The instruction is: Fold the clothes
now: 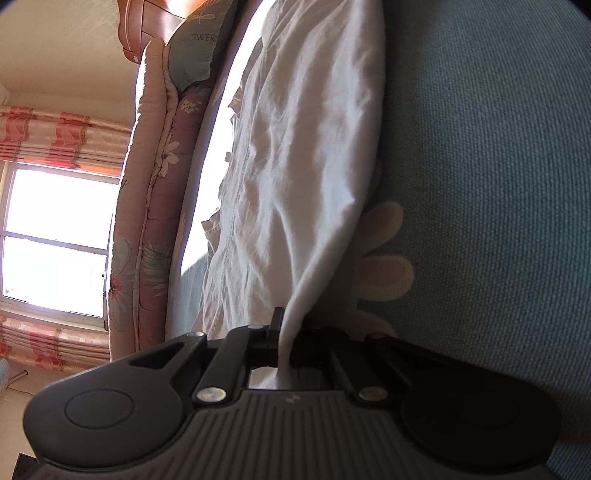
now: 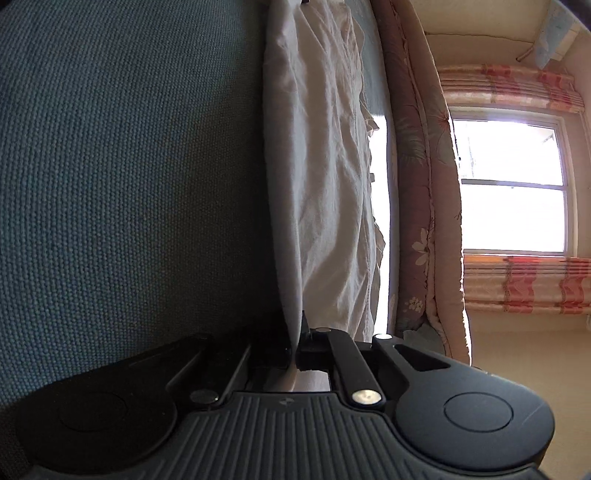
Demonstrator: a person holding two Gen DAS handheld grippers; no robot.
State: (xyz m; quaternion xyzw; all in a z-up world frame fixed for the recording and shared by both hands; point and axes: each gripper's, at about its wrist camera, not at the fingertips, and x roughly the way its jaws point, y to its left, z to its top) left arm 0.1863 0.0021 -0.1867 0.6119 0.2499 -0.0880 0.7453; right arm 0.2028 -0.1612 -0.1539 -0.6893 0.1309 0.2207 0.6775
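White garment (image 1: 295, 155) — pinched at both ends, as I read my two wrist views. My left gripper (image 1: 282, 325) is clenched on a twisted corner of the cloth, which runs down between its fingers. My right gripper (image 2: 297, 332) is clamped on the opposite edge (image 2: 291, 295), the fabric passing between its closed fingers. From each grip the garment stretches away, wrinkled, lying along a teal woven bedspread (image 1: 498, 184) with a cream flower motif (image 1: 384, 251) just beside the left grip. Beyond the cloth — a folded pink floral quilt (image 1: 147, 206) stands along the bed's far side, with a grey-green pillow (image 1: 195, 48) lettered "FLOWERS" against a wooden headboard (image 1: 147, 26). Behind these, a bright window (image 2: 513, 184) with pink striped curtains (image 2: 524, 284).
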